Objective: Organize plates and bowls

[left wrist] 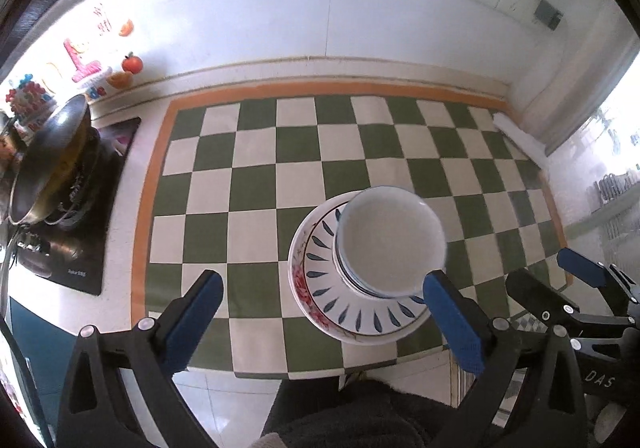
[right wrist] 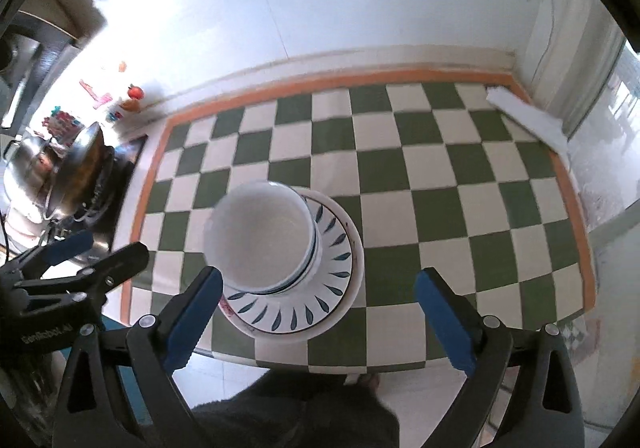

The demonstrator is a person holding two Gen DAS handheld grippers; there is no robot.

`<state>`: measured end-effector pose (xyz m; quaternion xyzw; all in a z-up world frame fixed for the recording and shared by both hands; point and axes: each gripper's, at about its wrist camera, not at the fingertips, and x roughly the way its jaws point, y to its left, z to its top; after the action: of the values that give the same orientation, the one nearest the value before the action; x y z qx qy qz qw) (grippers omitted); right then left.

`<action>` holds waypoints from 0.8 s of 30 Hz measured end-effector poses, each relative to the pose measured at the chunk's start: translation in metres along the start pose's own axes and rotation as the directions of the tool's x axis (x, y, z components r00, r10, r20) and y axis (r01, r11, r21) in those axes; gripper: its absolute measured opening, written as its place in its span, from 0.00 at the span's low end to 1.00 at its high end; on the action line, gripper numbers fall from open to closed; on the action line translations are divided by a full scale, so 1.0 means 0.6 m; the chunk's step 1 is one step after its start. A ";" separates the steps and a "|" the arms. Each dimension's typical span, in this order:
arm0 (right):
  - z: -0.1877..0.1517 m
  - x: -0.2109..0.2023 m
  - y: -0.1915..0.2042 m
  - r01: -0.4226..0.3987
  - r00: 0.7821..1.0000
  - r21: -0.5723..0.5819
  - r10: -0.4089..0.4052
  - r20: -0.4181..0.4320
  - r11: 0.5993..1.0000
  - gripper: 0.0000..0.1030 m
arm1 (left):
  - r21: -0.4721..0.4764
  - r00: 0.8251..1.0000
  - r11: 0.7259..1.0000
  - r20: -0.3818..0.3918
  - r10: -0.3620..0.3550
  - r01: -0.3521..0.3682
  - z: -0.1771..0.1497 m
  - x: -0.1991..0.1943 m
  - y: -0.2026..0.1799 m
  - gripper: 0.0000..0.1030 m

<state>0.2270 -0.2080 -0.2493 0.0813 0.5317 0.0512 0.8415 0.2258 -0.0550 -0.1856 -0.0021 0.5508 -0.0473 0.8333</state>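
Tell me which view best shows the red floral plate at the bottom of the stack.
The left wrist view: the red floral plate shows a long arc of its patterned rim, left of the leaf-pattern plate. In the right wrist view only a red sliver peeks out beside a finger pad.

Open room: the checkered mat [left wrist: 320,152] is lying bare behind and left of the stack.
Middle obstacle: stacked plates and bowls [left wrist: 372,268] are sitting near the counter's front edge.
Left obstacle: a wok [left wrist: 52,160] is standing on the stove.
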 end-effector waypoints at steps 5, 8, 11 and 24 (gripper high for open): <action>-0.031 -0.086 0.009 -0.004 0.996 -0.029 0.007 0.094 1.000 0.96 | -0.025 0.997 1.000 0.078 0.015 -0.013 -0.034 -0.069 -0.011 1.00; -0.058 -0.145 0.010 -0.002 0.990 -0.039 0.008 0.141 0.999 0.96 | -0.045 0.993 0.999 0.120 0.018 -0.012 -0.064 -0.119 -0.020 1.00; -0.089 -0.205 0.009 -0.001 0.983 -0.050 0.010 0.184 0.999 0.96 | -0.057 0.989 0.998 0.149 0.019 -0.011 -0.095 -0.165 -0.028 1.00; -0.238 -0.387 0.012 -0.008 0.976 -0.066 0.022 0.216 0.998 0.96 | -0.079 0.979 0.995 0.193 0.072 -0.058 -0.236 -0.321 -0.045 1.00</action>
<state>-0.0014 -0.2290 -0.1021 0.0630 0.4343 0.0654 0.8962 0.0190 -0.0593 -0.0630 -0.0191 0.4675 0.0004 0.8838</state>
